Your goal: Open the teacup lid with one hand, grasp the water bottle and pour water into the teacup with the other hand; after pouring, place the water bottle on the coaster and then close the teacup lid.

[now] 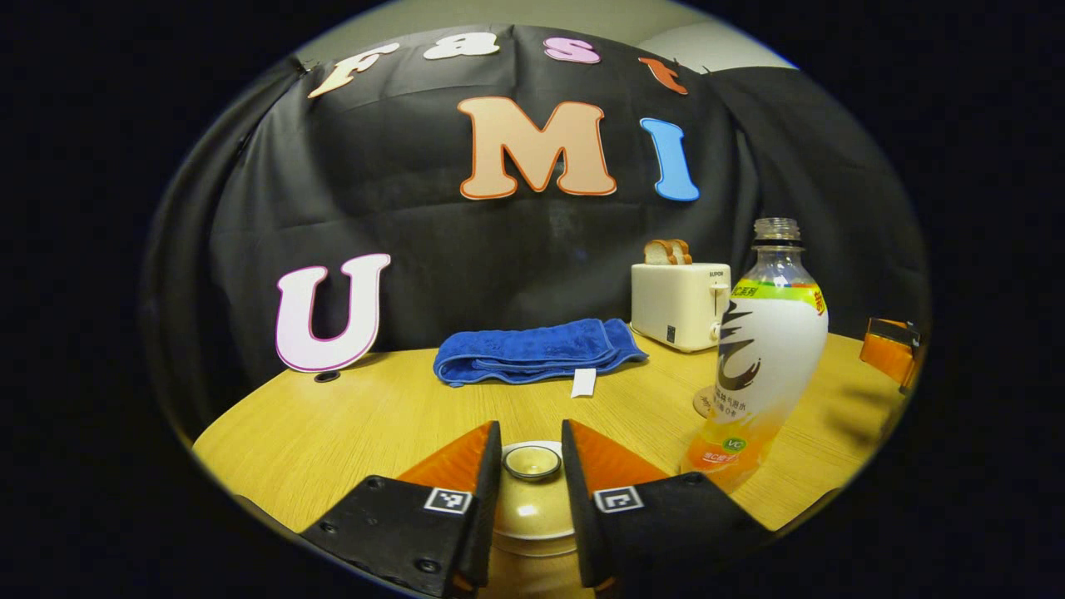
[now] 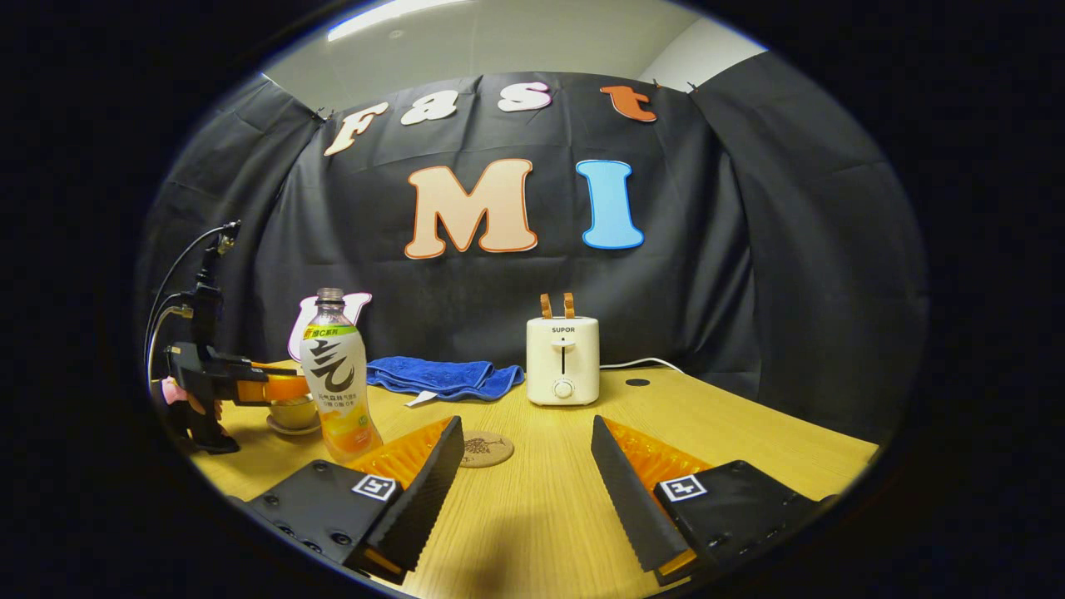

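My left gripper (image 1: 532,466) has its jaws set either side of the knob (image 1: 532,462) on the lid (image 1: 532,507), apart from it, not yet pinching; glazed ceramic, so slick and breakable. The bottle (image 2: 337,378) stands uncapped beside the cup, light, squashy plastic, best taken mid-body. My right gripper (image 2: 526,466) hangs wide open over the desk (image 2: 532,516), near the coaster (image 2: 487,449)

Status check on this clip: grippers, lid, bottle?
Left gripper straddling teacup lid, not clamped. Right gripper open, empty. Water bottle upright, uncapped, off coaster. Nothing blocking.
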A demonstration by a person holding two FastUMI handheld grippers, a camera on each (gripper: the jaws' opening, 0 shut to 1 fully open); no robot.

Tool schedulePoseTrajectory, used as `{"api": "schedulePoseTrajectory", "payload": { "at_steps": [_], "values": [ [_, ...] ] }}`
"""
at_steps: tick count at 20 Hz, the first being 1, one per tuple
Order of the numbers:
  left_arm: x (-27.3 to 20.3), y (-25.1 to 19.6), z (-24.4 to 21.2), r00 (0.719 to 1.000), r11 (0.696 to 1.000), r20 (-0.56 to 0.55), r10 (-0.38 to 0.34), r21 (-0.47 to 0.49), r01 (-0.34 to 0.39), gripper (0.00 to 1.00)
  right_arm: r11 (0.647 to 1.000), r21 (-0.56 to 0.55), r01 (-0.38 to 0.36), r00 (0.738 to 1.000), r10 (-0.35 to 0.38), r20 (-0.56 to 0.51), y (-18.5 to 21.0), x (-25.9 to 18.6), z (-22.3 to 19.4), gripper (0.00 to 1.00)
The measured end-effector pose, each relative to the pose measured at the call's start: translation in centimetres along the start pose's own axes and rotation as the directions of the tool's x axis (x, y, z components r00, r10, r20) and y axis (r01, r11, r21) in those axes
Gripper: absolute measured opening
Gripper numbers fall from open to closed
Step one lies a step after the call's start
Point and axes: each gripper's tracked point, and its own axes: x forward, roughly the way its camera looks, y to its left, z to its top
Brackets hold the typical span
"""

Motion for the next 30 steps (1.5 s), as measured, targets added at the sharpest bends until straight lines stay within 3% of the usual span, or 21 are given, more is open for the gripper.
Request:
{"api": "schedulePoseTrajectory", "payload": {
  "at_steps": [2, 7, 10, 17, 20, 22, 23, 24, 25, 28, 29, 30],
  "values": [
    [-0.3, 0.1, 0.2, 1.0, 1.0, 0.012, 0.001, -0.01, -0.001, 0.3, 1.0, 0.0, 0.0, 1.0, 0.0, 0.0, 0.0, 0.0, 0.0, 0.98],
    [-1.2, 0.9, 1.1, 0.997, 0.998, 0.078, 0.026, -0.066, -0.021, 0.3, 1.0, 0.0, -0.002, 1.0, 0.002, 0.0, 0.0, 0.0, -0.1, 0.98],
    [-2.3, 1.7, 0.8, 0.996, 0.998, 0.08, 0.047, -0.052, -0.043, 0.3, 1.0, 0.0, -0.002, 1.0, 0.002, 0.0, 0.0, 0.0, 0.0, 0.98],
    [-7.7, 6.2, 1.0, 0.974, 0.983, 0.142, 0.177, -0.061, -0.17, 0.3, 0.997, 0.003, -0.071, 0.997, 0.071, -0.003, 1.0, -0.2, -0.1, 0.95],
    [-9.6, 7.8, 0.7, 0.962, 0.972, 0.142, 0.232, -0.066, -0.224, 0.3, 0.988, 0.007, -0.157, 0.988, 0.157, -0.008, 3.4, 0.1, 0.0, 0.98],
    [-10.5, 9.0, 0.6, 0.951, 0.961, 0.138, 0.275, -0.069, -0.268, 0.3, 0.967, 0.013, -0.254, 0.967, 0.255, -0.016, 6.0, 0.2, 0.0, 0.94],
    [-10.8, 9.3, 0.5, 0.948, 0.958, 0.138, 0.286, -0.072, -0.279, 0.3, 0.955, 0.015, -0.296, 0.955, 0.297, -0.017, 7.2, 0.0, -0.2, 1.0],
    [-11.0, 9.4, 0.5, 0.947, 0.957, 0.139, 0.29, -0.072, -0.282, 0.3, 0.943, 0.017, -0.332, 0.943, 0.332, -0.02, 8.5, -0.1, -0.3, 0.94],
    [-11.2, 9.4, 0.5, 0.947, 0.956, 0.139, 0.291, -0.072, -0.284, 0.3, 0.931, 0.019, -0.364, 0.931, 0.364, -0.028, 9.7, -0.3, -0.7, 0.98],
    [-12.0, 10.4, 0.3, 0.937, 0.946, 0.135, 0.322, -0.075, -0.314, 0.3, 0.905, 0.023, -0.425, 0.903, 0.426, -0.065, 13.3, 0.3, -1.4, 1.0],
    [-12.2, 10.6, 0.3, 0.934, 0.944, 0.134, 0.33, -0.077, -0.322, 0.3, 0.9, 0.022, -0.434, 0.897, 0.435, -0.075, 14.2, 0.6, -1.6, 0.94],
    [-12.4, 10.7, 0.3, 0.932, 0.941, 0.136, 0.337, -0.079, -0.329, 0.3, 0.897, 0.02, -0.442, 0.893, 0.442, -0.085, 15.3, 1.0, -1.7, 0.98]
  ]
}}
